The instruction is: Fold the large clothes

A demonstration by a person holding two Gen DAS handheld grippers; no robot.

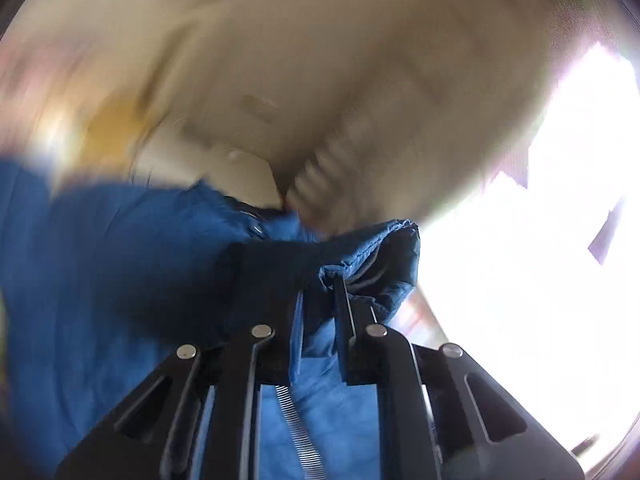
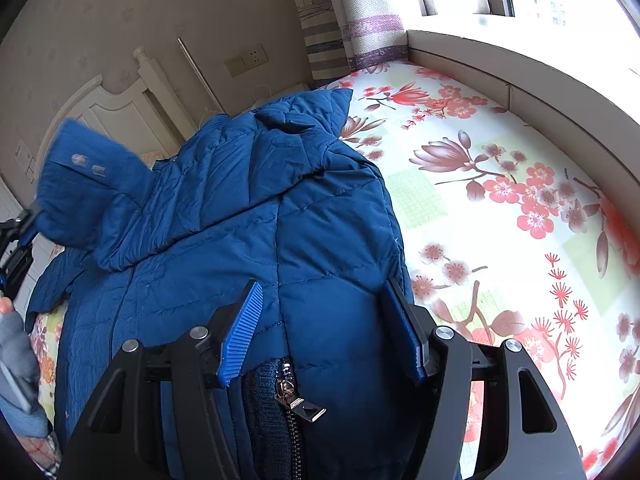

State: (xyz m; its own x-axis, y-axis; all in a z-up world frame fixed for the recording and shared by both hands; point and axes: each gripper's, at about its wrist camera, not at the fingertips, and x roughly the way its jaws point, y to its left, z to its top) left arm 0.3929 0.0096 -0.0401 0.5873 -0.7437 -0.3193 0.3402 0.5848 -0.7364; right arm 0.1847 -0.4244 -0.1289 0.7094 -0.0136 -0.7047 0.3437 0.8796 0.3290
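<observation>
Over at the far left of the right wrist view, the left gripper [image 2: 14,236] shows only as a dark frame at the picture's edge, with the jacket's sleeve [image 2: 86,184] lifted off the bed in front of the white headboard [image 2: 108,108]. Two pale buttons sit on that raised cuff. Its own camera is badly smeared by blur, yet the left gripper [image 1: 320,292] can be made out with its fingers [image 1: 340,312] pressed close together, pinching a bunched fold of the blue jacket [image 1: 120,260], the cuff opening curling just to the right of them.

Moving right, the blue jacket [image 2: 248,216] lies spread along the left half of the bed, quilted and puffy, its pointed hood or collar part toward the far end near the striped curtain [image 2: 360,20]. Nearest the camera, its zipper [image 2: 292,404] and metal pull lie between the arms of the right gripper [image 2: 324,320]. That gripper hangs above the near end of the jacket with its blue ribbed pads [image 2: 244,332] set wide apart, gripping nothing.

Further right, the floral bedsheet [image 2: 500,200] lies bare, red and brown blossoms running up to the white ledge [image 2: 520,80] under the bright window.
</observation>
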